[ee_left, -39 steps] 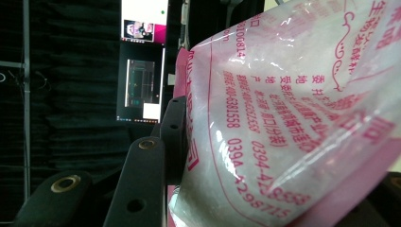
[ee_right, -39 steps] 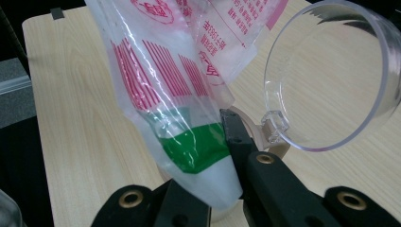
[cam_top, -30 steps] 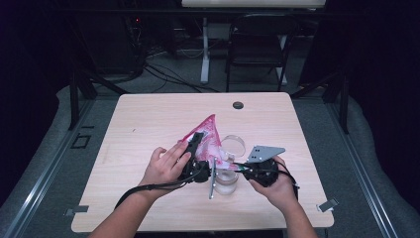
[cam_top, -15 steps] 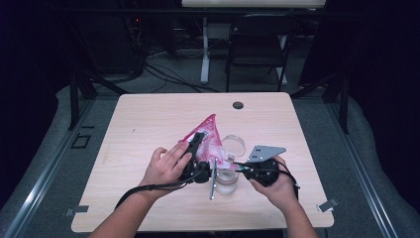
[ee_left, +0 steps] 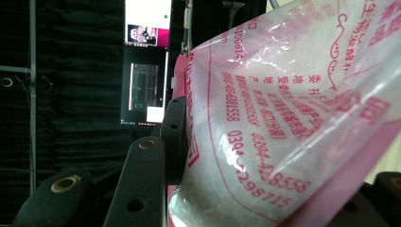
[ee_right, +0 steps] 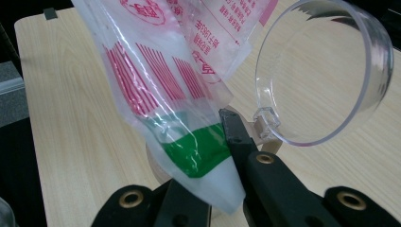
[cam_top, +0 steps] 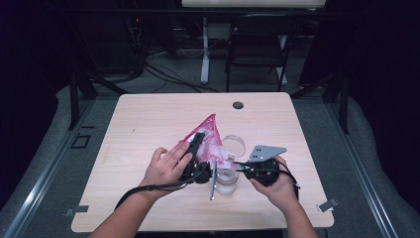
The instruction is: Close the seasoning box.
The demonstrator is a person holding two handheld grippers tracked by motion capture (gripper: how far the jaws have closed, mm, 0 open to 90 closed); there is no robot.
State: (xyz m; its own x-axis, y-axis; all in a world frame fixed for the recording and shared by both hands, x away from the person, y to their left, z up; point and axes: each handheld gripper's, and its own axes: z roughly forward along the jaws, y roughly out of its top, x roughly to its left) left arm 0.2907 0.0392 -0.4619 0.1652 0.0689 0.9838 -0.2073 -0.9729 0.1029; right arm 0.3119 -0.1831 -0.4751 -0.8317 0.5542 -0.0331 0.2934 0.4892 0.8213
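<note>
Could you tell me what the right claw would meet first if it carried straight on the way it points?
Probably the hinged clear round plastic lid, just beyond the right claw, which is shut on a corner of the pink-printed clear plastic bag; depth is uncertain.

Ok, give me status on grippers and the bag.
Left gripper clamps pink bag. Right gripper pinches bag's lower corner. Open-lidded jar underneath; nothing blocking.
</note>
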